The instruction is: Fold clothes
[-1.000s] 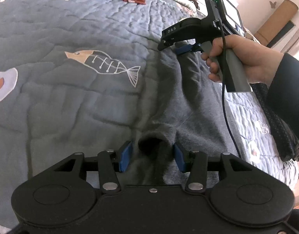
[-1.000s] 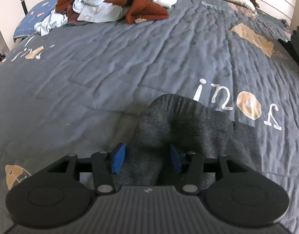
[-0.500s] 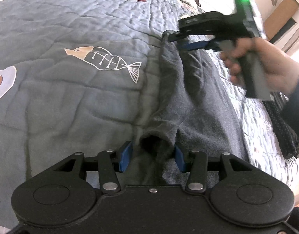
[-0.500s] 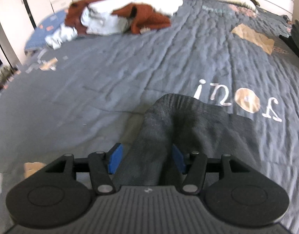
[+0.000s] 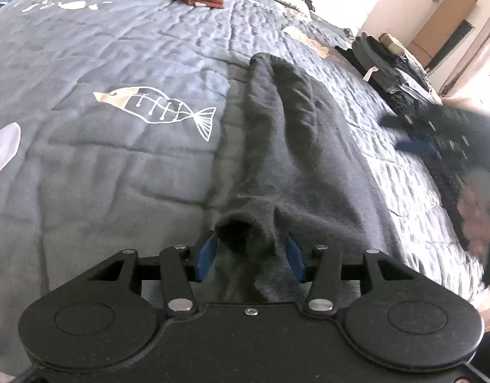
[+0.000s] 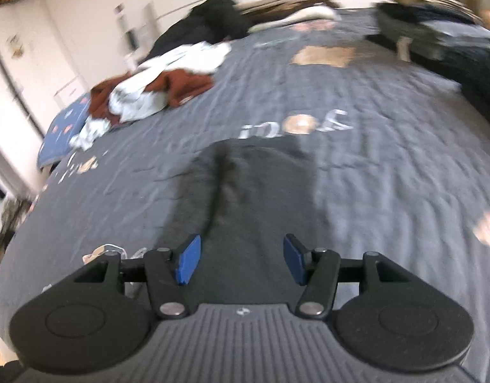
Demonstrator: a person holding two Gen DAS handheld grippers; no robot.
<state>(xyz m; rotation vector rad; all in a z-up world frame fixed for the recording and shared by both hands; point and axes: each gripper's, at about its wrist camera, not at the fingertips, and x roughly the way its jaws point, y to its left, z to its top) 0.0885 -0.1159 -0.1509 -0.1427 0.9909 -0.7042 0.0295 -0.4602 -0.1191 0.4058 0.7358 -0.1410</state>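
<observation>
My left gripper (image 5: 249, 257) has its blue pads either side of a bunched edge of the dark grey garment (image 5: 296, 146); cloth fills the gap but whether the pads are actually pinching it I can't tell. My right gripper (image 6: 238, 263) is spread wide w/ nothing between the pads, hovering above the same garment (image 6: 245, 198); in the left view it's only a blurred dark shape w/ a blue streak (image 5: 417, 146) off to the right side.

The garment lies on the grey quilt (image 5: 117, 172), a long rolled ridge running away from my left pads to its far end; it looks partly folded lengthwise, not yet a tidy packet, though I can't say how far along that puts it.

To do this well, imo: keep the near edge pinned low so the cloth doesn't drag; right pads should take the opposite edge squarely, both layers, not just the top ply; carry over flat, line up edges, then smooth the ridge out.

Writing: white letters on the quilt (image 6: 296, 124), upside-down from here, approx "you" plus more; too blurred to read fully. A fish-skeleton print (image 5: 155, 110) sits just left of the garment; no brand label visible.
</observation>
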